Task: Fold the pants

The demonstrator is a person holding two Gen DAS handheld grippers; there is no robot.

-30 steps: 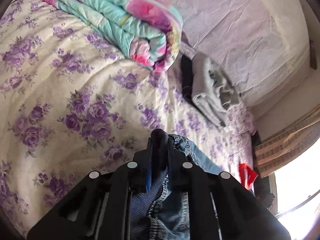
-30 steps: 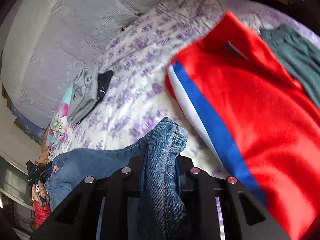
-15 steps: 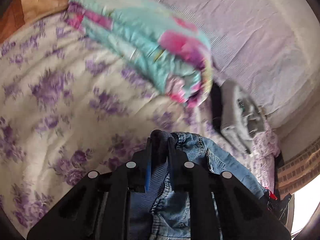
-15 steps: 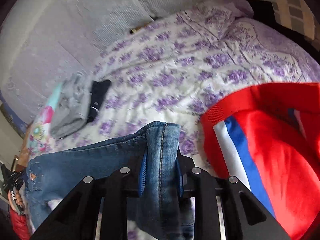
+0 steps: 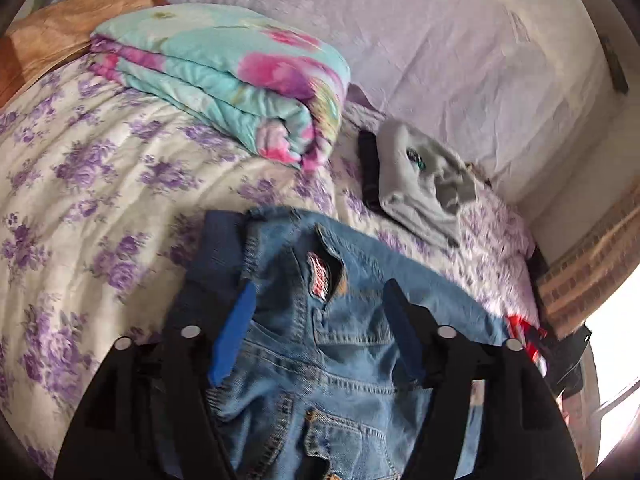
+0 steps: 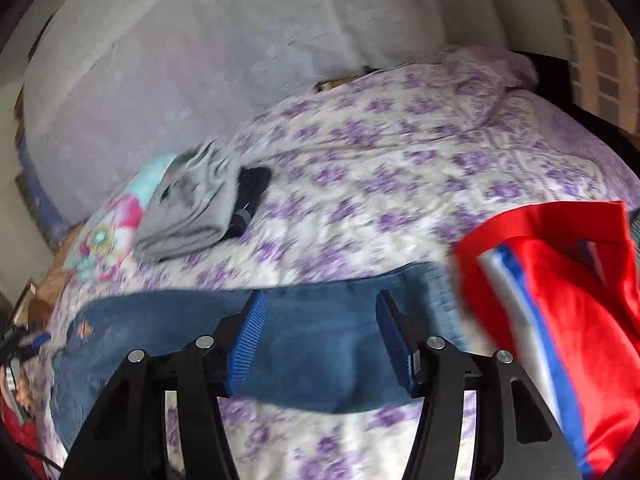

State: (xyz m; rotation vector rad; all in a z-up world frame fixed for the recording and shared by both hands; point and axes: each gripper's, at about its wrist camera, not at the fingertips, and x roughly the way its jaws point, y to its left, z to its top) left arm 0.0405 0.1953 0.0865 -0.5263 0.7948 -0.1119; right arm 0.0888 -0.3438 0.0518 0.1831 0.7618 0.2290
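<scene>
The blue jeans lie spread on the floral bedspread. In the left wrist view their waist end [image 5: 320, 320], with pockets and a red patch, lies under my left gripper [image 5: 320, 292]. Its jaws are opening, and the blue pads stand apart above the denim without pressing it. In the right wrist view the leg end [image 6: 320, 340] lies flat across the bed beneath my right gripper [image 6: 318, 300]. Those jaws are opening too, the pads clear of the cloth.
A folded turquoise and pink quilt [image 5: 224, 80] lies at the bed's head. Folded grey [image 5: 420, 184] and black [image 5: 368, 168] clothes sit by the wall. Red trousers with a blue and white stripe [image 6: 560, 320] lie right of the jeans' leg end. The purple-flowered bedspread [image 6: 400, 160] stretches beyond.
Both grippers were shut on bunched denim and carried it across the bed. Now both have let go, their pads are spread, and the jeans lie flat on the bedspread.
</scene>
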